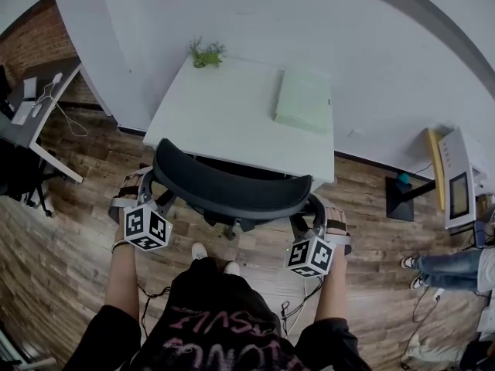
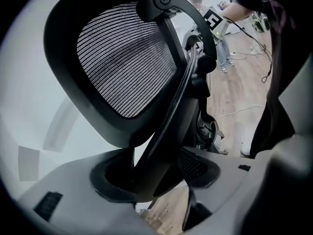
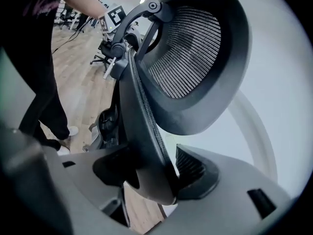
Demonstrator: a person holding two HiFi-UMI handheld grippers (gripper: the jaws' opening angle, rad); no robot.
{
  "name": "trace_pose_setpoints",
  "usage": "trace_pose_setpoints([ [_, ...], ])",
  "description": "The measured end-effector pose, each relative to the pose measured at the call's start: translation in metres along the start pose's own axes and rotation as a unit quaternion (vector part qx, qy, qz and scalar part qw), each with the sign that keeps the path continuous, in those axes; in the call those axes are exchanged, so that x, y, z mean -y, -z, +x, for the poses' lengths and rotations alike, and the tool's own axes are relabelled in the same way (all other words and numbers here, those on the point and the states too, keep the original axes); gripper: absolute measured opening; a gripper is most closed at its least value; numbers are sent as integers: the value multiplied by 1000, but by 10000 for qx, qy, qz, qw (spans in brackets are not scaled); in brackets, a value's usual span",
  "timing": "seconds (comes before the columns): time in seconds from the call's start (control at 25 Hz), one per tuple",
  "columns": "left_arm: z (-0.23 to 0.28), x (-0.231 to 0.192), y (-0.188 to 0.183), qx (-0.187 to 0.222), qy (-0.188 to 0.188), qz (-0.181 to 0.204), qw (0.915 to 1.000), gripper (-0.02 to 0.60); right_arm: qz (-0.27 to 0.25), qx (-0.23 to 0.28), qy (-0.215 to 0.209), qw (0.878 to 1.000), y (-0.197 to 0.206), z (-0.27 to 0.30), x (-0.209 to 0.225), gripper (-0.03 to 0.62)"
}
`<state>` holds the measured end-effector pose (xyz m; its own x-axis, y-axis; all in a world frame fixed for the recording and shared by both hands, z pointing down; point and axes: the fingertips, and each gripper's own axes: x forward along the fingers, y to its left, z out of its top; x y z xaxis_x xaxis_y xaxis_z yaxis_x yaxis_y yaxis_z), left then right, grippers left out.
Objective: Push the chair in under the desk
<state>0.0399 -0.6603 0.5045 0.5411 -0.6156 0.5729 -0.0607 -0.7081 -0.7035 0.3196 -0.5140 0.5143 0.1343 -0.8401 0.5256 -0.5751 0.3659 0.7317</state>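
- Black mesh chair (image 1: 232, 185) stands at the near edge of the white desk (image 1: 224, 107) — backrest just clear of the top.
- Left gripper (image 2: 156, 173) — jaws clamped on the backrest's left rim.
- Right gripper (image 3: 154, 175) grips the right rim likewise.
- A green pad (image 1: 303, 100) lies on the desk's right, a plant (image 1: 206, 54) at its far edge.

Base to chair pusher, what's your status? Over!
Both clamped: left gripper and right gripper on chair back frame. Backrest at desk front edge. Space under desk hidden, no blocker seen.
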Motion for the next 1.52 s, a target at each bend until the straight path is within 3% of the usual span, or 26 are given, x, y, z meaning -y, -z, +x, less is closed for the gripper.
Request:
trace_pose_setpoints([
  [0.24,-4,1,-1,26,30,-23,10000,273,66,-5,140,9999,2,-7,2,264],
  [0.56,-19,-3,0,260,-57,-382,9989,275,228,-35,360,9991,1,-24,3,264],
  [0.76,-33,-7,2,449,-134,-806,9956,273,621,13,608,9962,1,-41,7,264],
  [1.08,-53,-4,1,699,-159,-1077,9916,247,1621,262,925,9821,-7,-76,13,260],
  [1.52,-100,-11,-11,1394,-467,-1918,9704,178,2692,525,1377,9517,-27,-123,-1,87],
])
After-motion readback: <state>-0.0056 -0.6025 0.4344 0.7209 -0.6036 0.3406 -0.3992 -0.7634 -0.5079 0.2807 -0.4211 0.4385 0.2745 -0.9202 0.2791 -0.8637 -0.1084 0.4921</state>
